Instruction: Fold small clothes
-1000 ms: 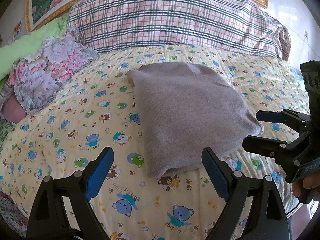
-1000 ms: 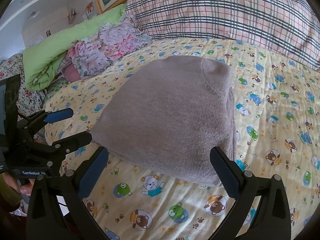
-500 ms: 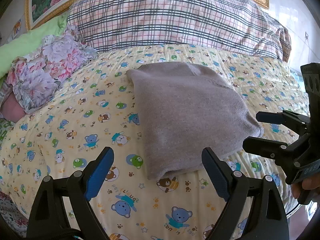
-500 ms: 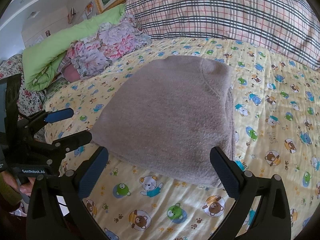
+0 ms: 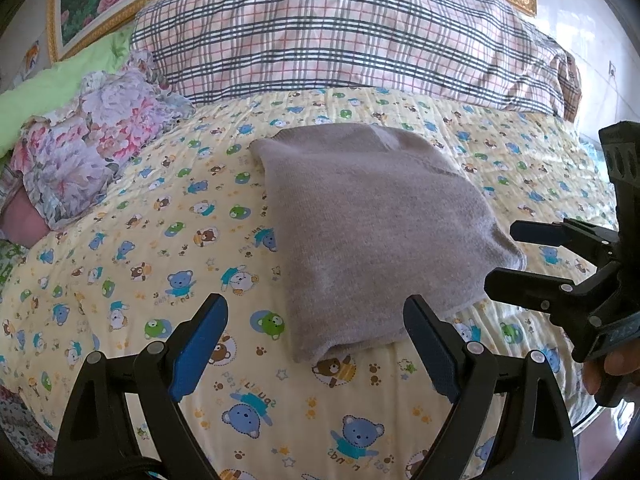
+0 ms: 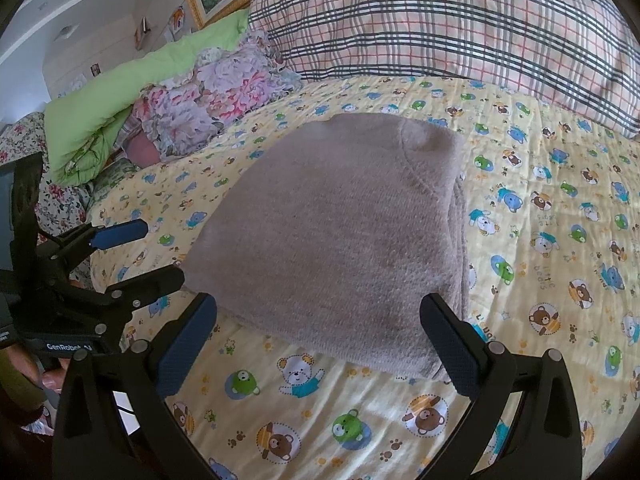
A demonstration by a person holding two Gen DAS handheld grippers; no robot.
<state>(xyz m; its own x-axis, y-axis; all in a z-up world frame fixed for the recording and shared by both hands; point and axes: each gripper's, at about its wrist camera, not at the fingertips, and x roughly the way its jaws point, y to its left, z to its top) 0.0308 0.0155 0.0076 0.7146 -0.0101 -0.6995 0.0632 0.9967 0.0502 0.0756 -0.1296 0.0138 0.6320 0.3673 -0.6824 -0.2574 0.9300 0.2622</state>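
Observation:
A grey-brown knitted garment [image 5: 372, 232] lies folded into a neat rectangle on the bear-print bed sheet [image 5: 132, 240]; it also shows in the right wrist view [image 6: 340, 248]. My left gripper [image 5: 316, 340] is open and empty, hovering just short of the garment's near left corner. My right gripper [image 6: 320, 340] is open and empty, just short of the garment's near right edge. Each gripper shows in the other's view, the right one [image 5: 508, 256] at the garment's right corner and the left one [image 6: 156, 252] at its left corner.
A large plaid pillow [image 5: 340, 40] lies along the headboard behind the garment. A floral cloth bundle [image 5: 92, 148] and a green quilt [image 6: 120, 96] sit at the left. The bed's edge runs near the right hand [image 5: 592, 412].
Almost nothing: both views shift only slightly, and the folded garment stays put. Both grippers stay open.

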